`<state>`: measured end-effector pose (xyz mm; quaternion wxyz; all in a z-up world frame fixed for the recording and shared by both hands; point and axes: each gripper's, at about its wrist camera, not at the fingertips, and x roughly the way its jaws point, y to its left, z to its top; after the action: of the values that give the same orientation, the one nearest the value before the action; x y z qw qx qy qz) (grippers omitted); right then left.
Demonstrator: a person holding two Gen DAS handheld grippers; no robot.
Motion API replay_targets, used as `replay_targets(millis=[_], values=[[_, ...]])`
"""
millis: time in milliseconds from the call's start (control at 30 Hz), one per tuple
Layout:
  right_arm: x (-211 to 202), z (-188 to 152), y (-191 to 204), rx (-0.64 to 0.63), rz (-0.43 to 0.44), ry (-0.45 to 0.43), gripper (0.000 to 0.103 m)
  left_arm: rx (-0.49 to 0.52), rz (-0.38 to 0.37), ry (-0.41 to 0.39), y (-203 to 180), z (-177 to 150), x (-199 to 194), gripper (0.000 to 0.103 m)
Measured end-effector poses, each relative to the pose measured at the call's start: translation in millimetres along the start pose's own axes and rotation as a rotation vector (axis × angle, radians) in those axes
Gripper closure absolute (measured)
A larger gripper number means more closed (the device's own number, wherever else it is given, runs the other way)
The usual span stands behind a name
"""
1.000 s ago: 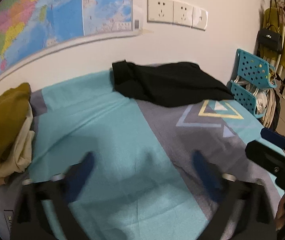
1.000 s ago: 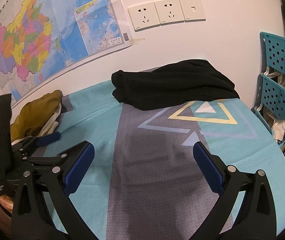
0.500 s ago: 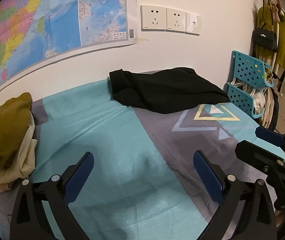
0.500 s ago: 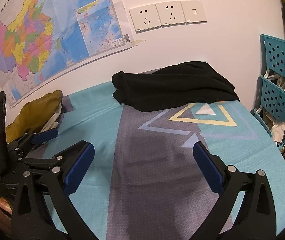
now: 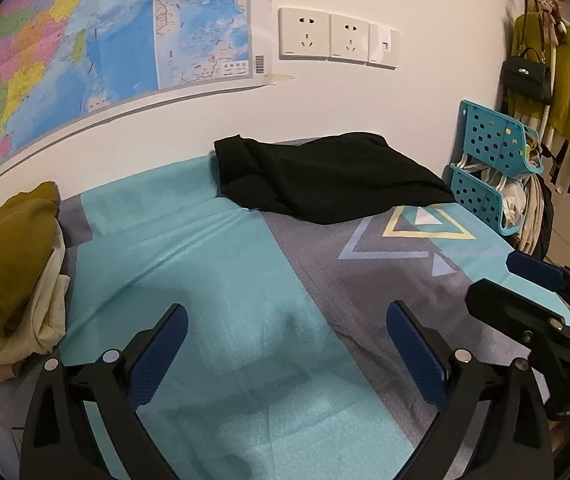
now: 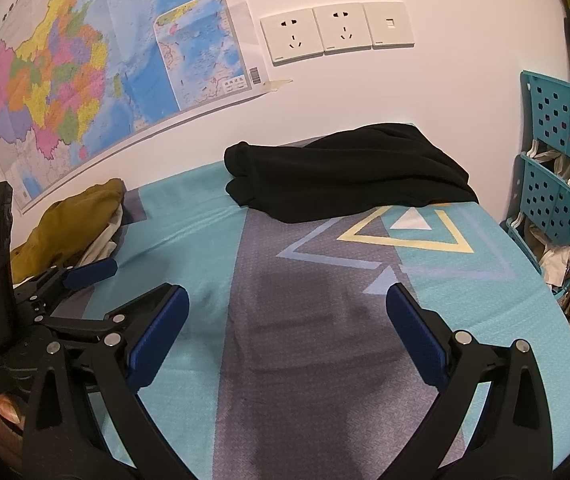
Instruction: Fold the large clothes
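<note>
Both the left gripper (image 5: 285, 354) and right gripper (image 6: 287, 334) are held spread wide and empty over the bedsheet (image 6: 325, 360). The black garment (image 6: 349, 172), apparently folded already, is seen well ahead of the fingertips, against the wall.

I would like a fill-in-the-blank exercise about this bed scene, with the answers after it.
1. The garment lying by the wall at the far side of the bed is ____ in colour.
2. The left claw and the right claw are both ____, holding nothing.
3. The mustard clothes pile lies on the ____ side of the bed.
4. The map hangs on the ____.

Answers: black; open; left; wall
</note>
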<state>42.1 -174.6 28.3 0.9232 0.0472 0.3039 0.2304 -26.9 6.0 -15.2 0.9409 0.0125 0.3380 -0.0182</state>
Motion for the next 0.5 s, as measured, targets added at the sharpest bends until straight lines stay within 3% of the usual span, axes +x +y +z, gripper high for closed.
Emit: replay_targets(millis=[500], values=[[-1.2,-1.0,5.9,-0.028,-0.027,-0.003,0.006,-0.013,0.004,0.002,3.1,-0.7,-3.1,0.007]])
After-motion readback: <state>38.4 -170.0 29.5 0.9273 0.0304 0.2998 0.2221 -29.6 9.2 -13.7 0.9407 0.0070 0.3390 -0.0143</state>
